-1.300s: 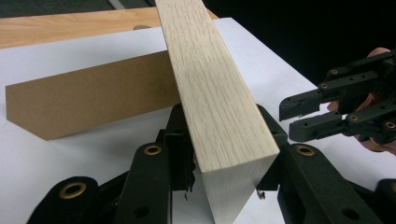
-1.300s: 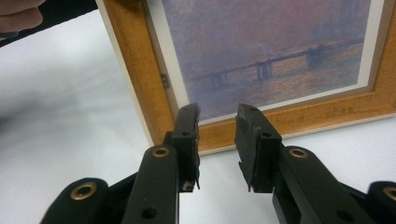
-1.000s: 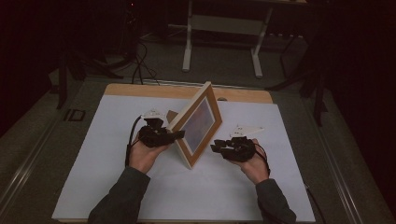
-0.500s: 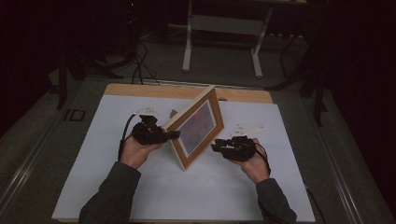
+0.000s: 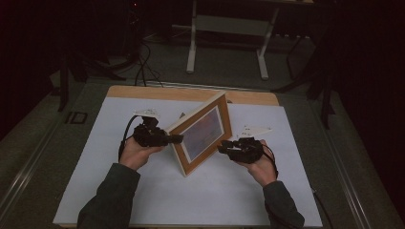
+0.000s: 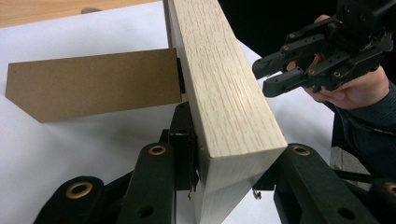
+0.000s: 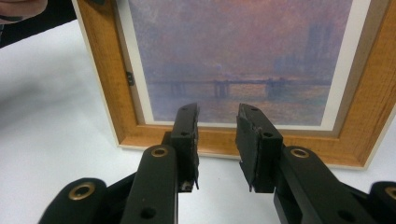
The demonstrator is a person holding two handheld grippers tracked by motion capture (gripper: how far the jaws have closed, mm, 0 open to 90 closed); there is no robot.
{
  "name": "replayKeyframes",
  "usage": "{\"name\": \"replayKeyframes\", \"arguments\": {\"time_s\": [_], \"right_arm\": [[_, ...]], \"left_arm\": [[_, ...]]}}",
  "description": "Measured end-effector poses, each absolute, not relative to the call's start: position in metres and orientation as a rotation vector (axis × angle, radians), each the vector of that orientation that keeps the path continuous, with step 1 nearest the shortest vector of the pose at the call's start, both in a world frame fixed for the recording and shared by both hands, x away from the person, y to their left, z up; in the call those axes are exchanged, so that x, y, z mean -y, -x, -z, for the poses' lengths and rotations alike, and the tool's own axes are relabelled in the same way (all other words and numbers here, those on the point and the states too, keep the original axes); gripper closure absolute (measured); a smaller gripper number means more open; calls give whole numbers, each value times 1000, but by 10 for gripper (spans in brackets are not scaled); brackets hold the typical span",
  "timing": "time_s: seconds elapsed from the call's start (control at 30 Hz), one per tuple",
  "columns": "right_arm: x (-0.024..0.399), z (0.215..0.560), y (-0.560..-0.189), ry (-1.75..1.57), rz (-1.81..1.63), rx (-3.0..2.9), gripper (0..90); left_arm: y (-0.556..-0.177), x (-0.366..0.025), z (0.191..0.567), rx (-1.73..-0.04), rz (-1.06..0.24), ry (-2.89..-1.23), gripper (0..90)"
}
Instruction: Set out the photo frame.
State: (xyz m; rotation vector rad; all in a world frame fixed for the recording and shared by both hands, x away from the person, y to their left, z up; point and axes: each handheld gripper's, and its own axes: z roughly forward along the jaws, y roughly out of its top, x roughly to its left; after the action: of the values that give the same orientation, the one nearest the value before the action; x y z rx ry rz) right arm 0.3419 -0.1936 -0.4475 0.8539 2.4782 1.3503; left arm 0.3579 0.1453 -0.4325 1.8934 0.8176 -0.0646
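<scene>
A wooden picture frame (image 5: 203,133) with a dusky purple river print stands tilted on one corner at mid-table. My left gripper (image 5: 174,139) holds its left edge; in the left gripper view the pale frame side (image 6: 224,93) sits clamped between the jaws, with the brown cardboard back stand (image 6: 93,84) folded out to the left. My right gripper (image 5: 222,148) hovers just in front of the frame's right lower part. In the right gripper view its jaws (image 7: 217,126) stand apart with nothing between them, facing the print (image 7: 233,56). That same gripper (image 6: 275,70) shows past the frame in the left gripper view.
A white sheet (image 5: 95,162) covers the table, with a bare wooden strip (image 5: 143,91) along the far edge. Beyond the table are a metal stand's legs (image 5: 224,47) and cables (image 5: 143,62) on a dark floor.
My left hand and forearm have shifted a little to the left and up, still holding the frame, which has turned slightly. The right hand has stayed put.
</scene>
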Motion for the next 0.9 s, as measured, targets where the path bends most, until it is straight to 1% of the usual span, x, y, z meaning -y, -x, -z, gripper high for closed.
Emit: {"name": "replayKeyframes", "arguments": {"time_s": [0.17, 0.43, 0.47, 0.6, 0.9], "right_arm": [[195, 443, -343, -854, -1349, -2470, 683], [196, 438, -350, -864, -1341, -2454, 677], [197, 436, -352, -869, -1336, -2440, 658], [196, 431, -356, -874, -1303, -2402, 627], [202, 422, -368, -908, -1260, -2340, 586]], "left_arm": [[-363, -149, 434, -791, 102, -1898, 697], [-365, -151, 433, -768, 115, -1914, 697], [-365, -151, 433, -757, 121, -1917, 697], [-366, -151, 433, -739, 130, -1923, 696], [-369, -150, 433, -697, 171, -1932, 695]]}}
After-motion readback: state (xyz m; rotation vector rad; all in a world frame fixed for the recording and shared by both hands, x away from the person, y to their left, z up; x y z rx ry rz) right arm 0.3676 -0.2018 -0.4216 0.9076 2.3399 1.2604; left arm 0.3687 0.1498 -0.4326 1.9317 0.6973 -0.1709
